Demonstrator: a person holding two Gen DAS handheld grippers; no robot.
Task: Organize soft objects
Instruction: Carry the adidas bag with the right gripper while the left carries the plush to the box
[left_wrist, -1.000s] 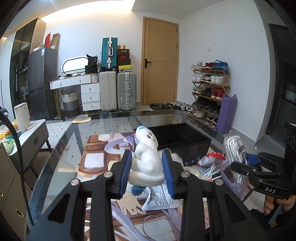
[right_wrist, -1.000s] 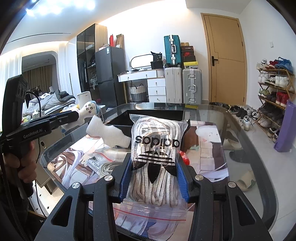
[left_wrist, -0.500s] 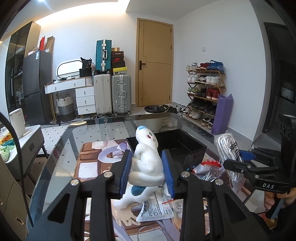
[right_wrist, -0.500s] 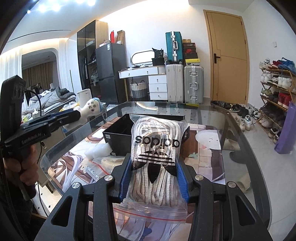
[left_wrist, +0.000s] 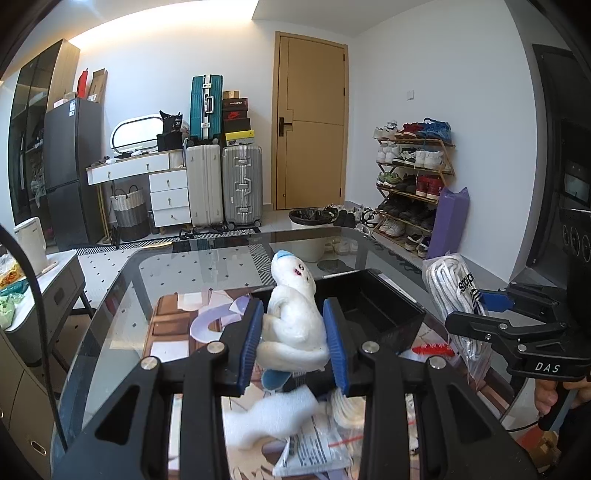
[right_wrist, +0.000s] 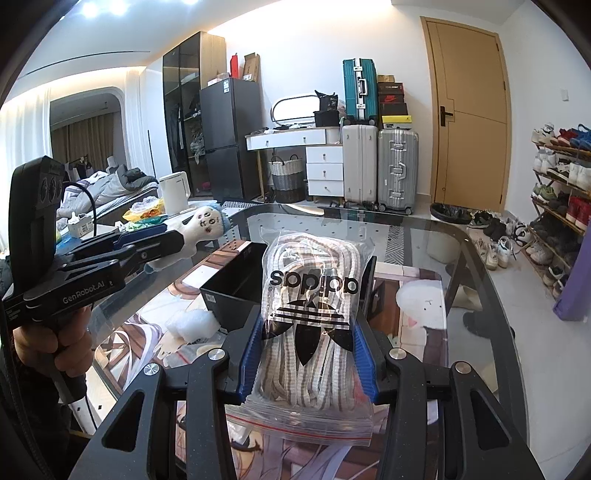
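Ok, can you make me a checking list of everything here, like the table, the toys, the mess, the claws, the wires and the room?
Surface: glass table over a cartoon-print mat.
Job's things: white plush doll and bag of laces, both held up in the air; black bin open on the table.
Clutter: white plush piece, printed packet, red item, bubble wrap.
Claws: left claw shut on the doll; right claw shut on the bag.
Cables: black cable on the left claw's handle.
Surroundings: door, suitcases, shoe rack, fridge.
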